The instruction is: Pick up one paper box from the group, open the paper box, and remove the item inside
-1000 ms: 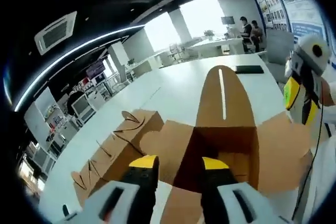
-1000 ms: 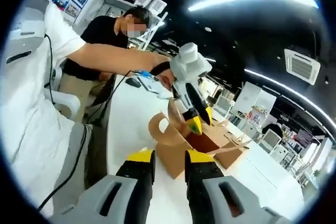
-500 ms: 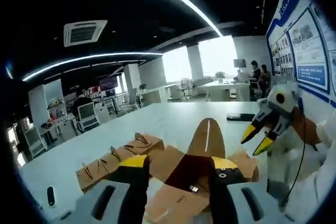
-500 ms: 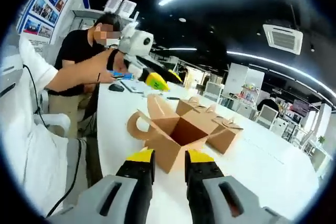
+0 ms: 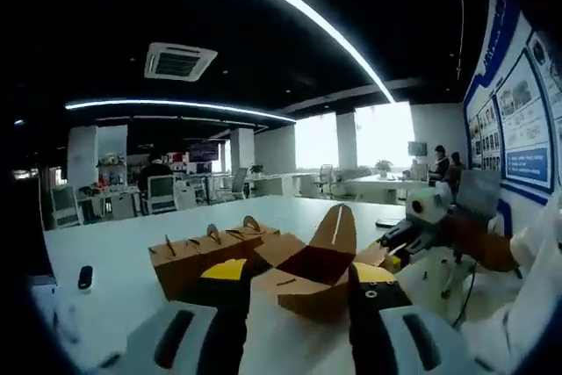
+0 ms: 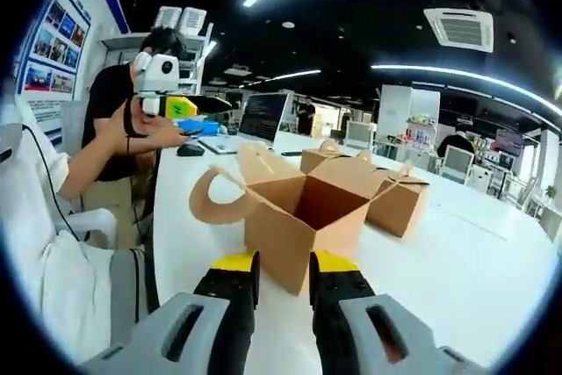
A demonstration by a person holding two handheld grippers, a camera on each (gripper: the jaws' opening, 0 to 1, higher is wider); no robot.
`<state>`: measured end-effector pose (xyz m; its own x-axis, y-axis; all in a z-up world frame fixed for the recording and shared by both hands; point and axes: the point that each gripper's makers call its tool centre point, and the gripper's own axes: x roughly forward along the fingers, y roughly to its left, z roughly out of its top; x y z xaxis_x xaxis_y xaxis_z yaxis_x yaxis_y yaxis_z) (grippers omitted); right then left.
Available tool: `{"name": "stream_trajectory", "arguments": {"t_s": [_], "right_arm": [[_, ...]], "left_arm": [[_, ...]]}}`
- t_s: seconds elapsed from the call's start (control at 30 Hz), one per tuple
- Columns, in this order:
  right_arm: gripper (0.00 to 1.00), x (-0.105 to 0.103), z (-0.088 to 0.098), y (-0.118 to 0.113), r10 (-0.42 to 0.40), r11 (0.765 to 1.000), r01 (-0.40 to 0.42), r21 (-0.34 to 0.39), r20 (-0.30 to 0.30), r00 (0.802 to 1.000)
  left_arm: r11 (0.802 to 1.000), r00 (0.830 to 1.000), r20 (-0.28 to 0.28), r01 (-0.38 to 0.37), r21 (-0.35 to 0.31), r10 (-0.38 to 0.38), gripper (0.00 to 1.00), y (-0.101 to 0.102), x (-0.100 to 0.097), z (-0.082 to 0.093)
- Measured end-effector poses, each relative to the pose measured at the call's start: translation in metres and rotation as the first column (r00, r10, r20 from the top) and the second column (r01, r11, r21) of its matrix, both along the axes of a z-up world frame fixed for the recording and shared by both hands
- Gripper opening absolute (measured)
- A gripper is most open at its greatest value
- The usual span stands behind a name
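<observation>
The open paper box [image 6: 303, 217] sits straight ahead of the right gripper [image 6: 281, 263] (the nearer one), mouth upward; both grippers' jaws stand parted, empty; left gripper [image 5: 297, 271].

No writing can be read: the wall posters [image 5: 525, 107] at the right of the left gripper view are too blurred.
</observation>
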<state>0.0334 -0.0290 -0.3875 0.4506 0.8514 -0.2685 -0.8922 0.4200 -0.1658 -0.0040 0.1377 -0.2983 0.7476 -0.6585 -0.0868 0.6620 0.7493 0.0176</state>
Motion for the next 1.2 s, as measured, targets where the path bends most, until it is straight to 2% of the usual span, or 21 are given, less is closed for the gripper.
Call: {"name": "stream_trajectory", "arguments": {"t_s": [0.23,0.43,0.6,0.77,0.9,1.07,1.2], "right_arm": [[0.25,-0.009,-0.008,0.015,0.043,0.999,-0.043,-0.003,-0.027,0.999],[0.25,-0.011,-0.005,0.017,0.042,0.999,-0.042,0.007,-0.026,0.999],[0.25,-0.009,-0.001,-0.001,0.007,1.000,-0.007,0.011,-0.020,1.000],[0.26,-0.001,0.007,-0.016,-0.022,1.000,0.022,0.019,-0.020,1.000],[0.26,0.004,0.016,-0.025,-0.032,0.999,0.033,0.019,-0.015,0.999],[0.27,0.010,0.023,-0.035,-0.046,0.998,0.049,0.047,-0.063,0.997],[0.27,0.006,0.040,-0.041,-0.048,0.996,0.052,0.067,-0.051,0.998]], "left_arm": [[0.998,0.999,-0.032,-0.030,-0.047,0.029,0.45,0.012,-0.005,-0.021],[0.997,0.998,-0.040,-0.041,-0.070,0.039,0.45,0.014,-0.010,-0.027],[0.998,0.999,-0.045,-0.023,-0.065,0.020,0.45,0.006,-0.010,-0.034],[0.996,0.999,-0.047,0.005,-0.089,-0.009,0.45,-0.005,-0.003,-0.039],[0.998,0.998,-0.059,0.012,-0.061,-0.016,0.45,-0.007,0.003,-0.043],[0.999,0.997,-0.066,0.025,-0.038,-0.028,0.45,-0.003,0.007,-0.042],[0.999,0.999,-0.024,0.020,-0.047,-0.021,0.40,0.003,0.011,-0.024]]}}
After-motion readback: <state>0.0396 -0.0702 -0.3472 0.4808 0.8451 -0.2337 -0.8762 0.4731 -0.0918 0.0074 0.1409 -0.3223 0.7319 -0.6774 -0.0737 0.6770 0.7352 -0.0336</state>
